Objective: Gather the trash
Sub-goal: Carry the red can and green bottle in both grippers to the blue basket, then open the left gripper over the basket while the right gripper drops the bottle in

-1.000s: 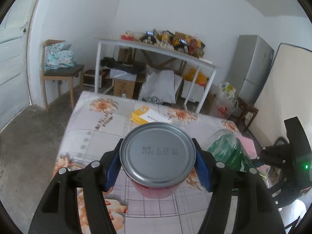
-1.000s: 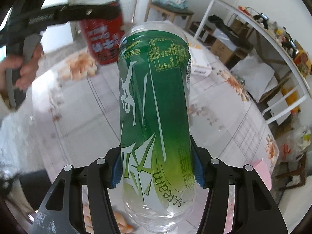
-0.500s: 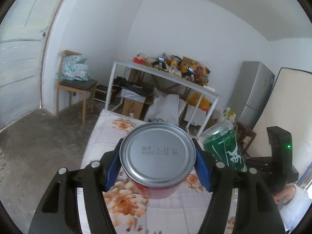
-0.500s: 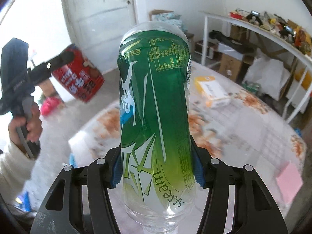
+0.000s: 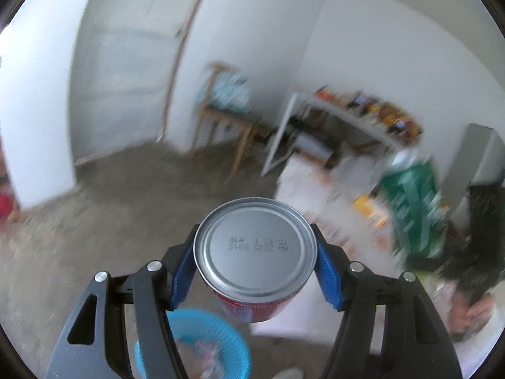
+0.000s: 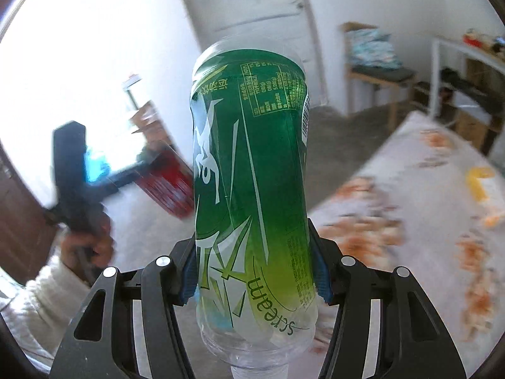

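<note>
2 tongs are both full: the right gripper (image 6: 254,279) clenches a green bottle (image 6: 252,170) between its pads, and the left gripper (image 5: 255,271) grasps a red can (image 5: 255,257), with a blue basket (image 5: 202,344) just below it.

table (image 6: 394,195): white cloth with orange flower print | on table: yellow-and-white packet (image 6: 484,186) near its far edge | floor (image 5: 94,221): grey concrete beside table | on floor: blue basket (image 5: 217,341) near table's corner, wooden chair (image 5: 221,126) beyond table
</note>
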A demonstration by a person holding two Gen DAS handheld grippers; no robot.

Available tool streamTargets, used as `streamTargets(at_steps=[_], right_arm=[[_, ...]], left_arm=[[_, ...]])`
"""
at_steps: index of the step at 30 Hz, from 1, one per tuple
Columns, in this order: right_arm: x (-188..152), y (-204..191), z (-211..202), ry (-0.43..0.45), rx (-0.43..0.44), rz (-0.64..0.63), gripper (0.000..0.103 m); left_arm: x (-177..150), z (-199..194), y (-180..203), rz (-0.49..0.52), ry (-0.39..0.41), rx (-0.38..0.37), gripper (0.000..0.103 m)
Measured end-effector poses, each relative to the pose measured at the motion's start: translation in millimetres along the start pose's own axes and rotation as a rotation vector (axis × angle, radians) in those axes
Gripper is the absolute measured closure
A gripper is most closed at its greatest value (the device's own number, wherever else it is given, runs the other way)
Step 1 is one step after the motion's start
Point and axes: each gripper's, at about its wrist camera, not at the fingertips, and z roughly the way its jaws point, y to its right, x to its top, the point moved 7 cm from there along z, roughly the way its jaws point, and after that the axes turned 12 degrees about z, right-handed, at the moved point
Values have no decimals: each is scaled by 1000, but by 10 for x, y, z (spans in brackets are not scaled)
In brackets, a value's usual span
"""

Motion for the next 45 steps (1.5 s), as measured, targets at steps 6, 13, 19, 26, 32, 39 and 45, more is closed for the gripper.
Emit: streamTargets(at_steps=[6, 13, 19, 26, 32, 39, 45], right_arm=[[-78, -348, 405, -84, 96, -4, 48], [-206, -476, 646, -123, 83, -45, 48], [-328, -464, 843, -191, 48, -103, 48], [-406, -518, 954, -232, 56, -122, 48], [-471, -678, 1180, -283, 69, -170, 48], [-937, -858, 1802, -452, 50, -219, 48], [-1546, -544, 2512, -646, -123, -256, 48]], left_arm=[[-1529, 767, -415, -72, -313, 73, 39], [-2788, 1667, -520, -60, -538, 126, 39], [-3003, 1850, -611, -66, -598, 177, 38], [-2691, 1363, -768, -107, -451, 170, 30], [-2464, 618, -1194, -188, -319, 255, 30], [-2352, 65, -1577, -277, -234, 342, 30], [-2436, -73, -1654, -287, -240, 362, 30]])
